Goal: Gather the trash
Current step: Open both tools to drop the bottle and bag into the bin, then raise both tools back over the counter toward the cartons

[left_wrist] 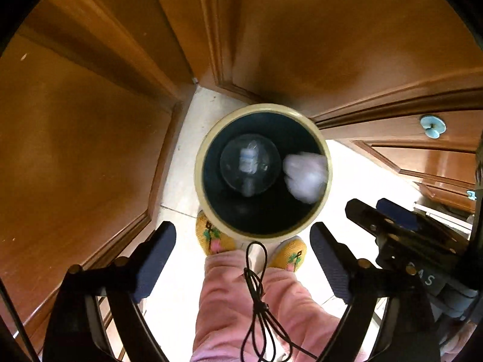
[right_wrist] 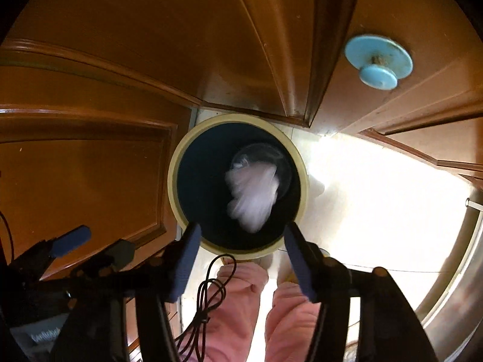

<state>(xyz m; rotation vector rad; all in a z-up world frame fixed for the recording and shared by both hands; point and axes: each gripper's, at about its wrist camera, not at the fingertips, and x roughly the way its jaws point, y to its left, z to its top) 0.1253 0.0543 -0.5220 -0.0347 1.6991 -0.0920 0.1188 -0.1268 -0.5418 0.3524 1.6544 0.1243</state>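
Open right claw above falling tissue

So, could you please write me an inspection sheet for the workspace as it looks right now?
Surface: pale tiled floor, bare beside the bin.
Job's things: round bin with cream rim and dark inside; blurred white wad within its mouth; small bottle on the bottom.
Clutter: nothing seen.
Grippers: left gripper open, empty; right gripper open, empty; both above the bin.
Cables: black looped cable hanging before pink trouser legs.
Surroundings: brown wooden cabinet doors, blue knob, yellow slippers.
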